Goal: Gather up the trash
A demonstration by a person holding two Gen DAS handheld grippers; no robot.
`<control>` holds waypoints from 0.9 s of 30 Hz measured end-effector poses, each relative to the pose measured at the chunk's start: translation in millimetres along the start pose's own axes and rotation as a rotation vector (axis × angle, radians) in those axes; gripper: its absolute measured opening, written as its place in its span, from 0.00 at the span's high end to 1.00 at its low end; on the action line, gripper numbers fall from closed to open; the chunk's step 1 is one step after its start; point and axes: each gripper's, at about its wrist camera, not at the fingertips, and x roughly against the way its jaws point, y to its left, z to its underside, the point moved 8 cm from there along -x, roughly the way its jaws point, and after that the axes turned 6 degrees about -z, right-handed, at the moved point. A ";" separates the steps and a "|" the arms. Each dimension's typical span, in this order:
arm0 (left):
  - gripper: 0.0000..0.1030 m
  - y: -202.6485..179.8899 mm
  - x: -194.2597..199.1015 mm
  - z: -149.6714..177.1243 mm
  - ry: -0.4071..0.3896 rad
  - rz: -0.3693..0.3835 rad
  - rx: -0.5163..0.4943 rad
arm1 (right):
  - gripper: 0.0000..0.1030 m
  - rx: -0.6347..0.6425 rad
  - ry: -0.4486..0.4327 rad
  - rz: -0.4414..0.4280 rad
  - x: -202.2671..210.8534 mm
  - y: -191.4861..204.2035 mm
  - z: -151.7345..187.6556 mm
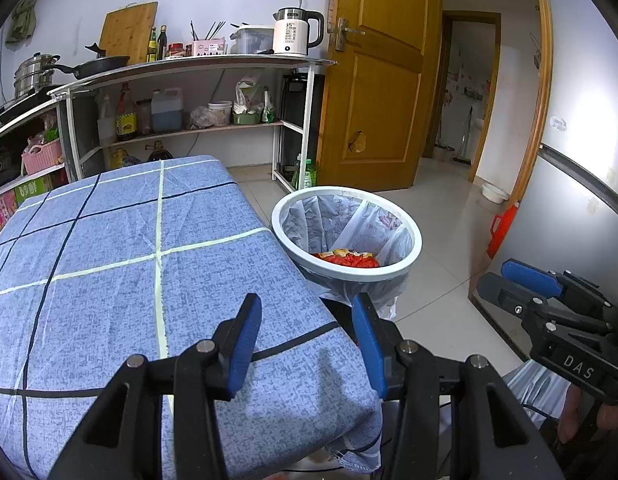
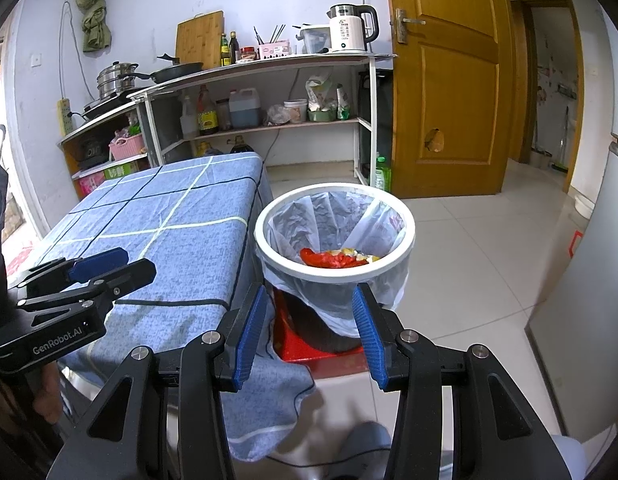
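Observation:
A white-rimmed trash bin [image 1: 415, 240] [image 2: 407, 220] with a clear plastic liner stands on a red stool [image 2: 309, 350] beside the table. Red and yellow wrappers [image 1: 345, 259] [image 2: 335, 258] lie inside it. My left gripper [image 1: 305, 312] hovers open over the near right corner of the blue checked tablecloth [image 1: 129, 272], nothing between its blue pads; it shows again in the right wrist view [image 2: 109, 266]. My right gripper [image 2: 309, 300] stands open just in front of the bin, holding nothing, and appears at the right edge of the left wrist view [image 1: 509, 280].
A metal shelf unit [image 1: 197, 92] with pots, bottles, a kettle [image 1: 295, 30] and a cutting board lines the back wall. A wooden door [image 1: 373, 68] stands open to a hallway. A grey fridge [image 2: 589, 280] is at the right. Tiled floor spreads around the bin.

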 end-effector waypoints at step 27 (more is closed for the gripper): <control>0.52 3.2 -0.6 3.4 0.009 0.002 -0.011 | 0.55 0.002 0.003 -0.002 -1.3 -2.0 -0.7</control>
